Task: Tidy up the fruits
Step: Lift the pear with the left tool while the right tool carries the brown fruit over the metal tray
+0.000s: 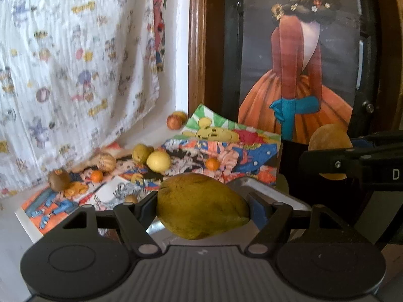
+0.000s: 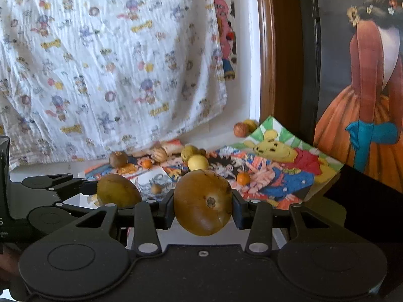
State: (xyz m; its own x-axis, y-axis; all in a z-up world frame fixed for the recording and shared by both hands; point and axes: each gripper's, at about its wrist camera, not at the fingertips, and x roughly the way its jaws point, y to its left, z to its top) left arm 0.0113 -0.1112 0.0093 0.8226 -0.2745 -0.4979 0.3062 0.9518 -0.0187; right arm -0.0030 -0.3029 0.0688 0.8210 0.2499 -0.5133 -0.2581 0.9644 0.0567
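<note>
Fruit is gripped by both tools. A yellow-green mango [image 1: 201, 205] is clamped between the fingers of the left gripper [image 1: 202, 207], which are closed against its two sides, and it is carried above the near edge of the surface [image 1: 10, 216]. A round brown fruit [image 2: 202, 202], stem scar facing the camera, is pinched in the same way between the closed fingers of the right gripper [image 2: 202, 205]. In the right wrist view the mango is seen just beside and to the left of the brown fruit, the two held apart.

Further back, cartoon-printed sheets [image 2: 277, 173] are spread over the surface, one curling up at the far right corner. On them a pale yellow fruit [image 1: 158, 161] is found touching a greenish one [image 1: 141, 152], with a small orange fruit [image 1: 212, 164] to their right and another small orange fruit [image 1: 96, 175] to their left. A striped round fruit [image 1: 107, 161] and a dark brown fruit [image 1: 59, 180] lie towards the left edge. A reddish fruit [image 1: 174, 121] is placed at the far edge, against the wall. A patterned white cloth [image 1: 70, 63] is hung behind, and a painted figure in an orange dress [image 1: 297, 80] is seen on the right.
</note>
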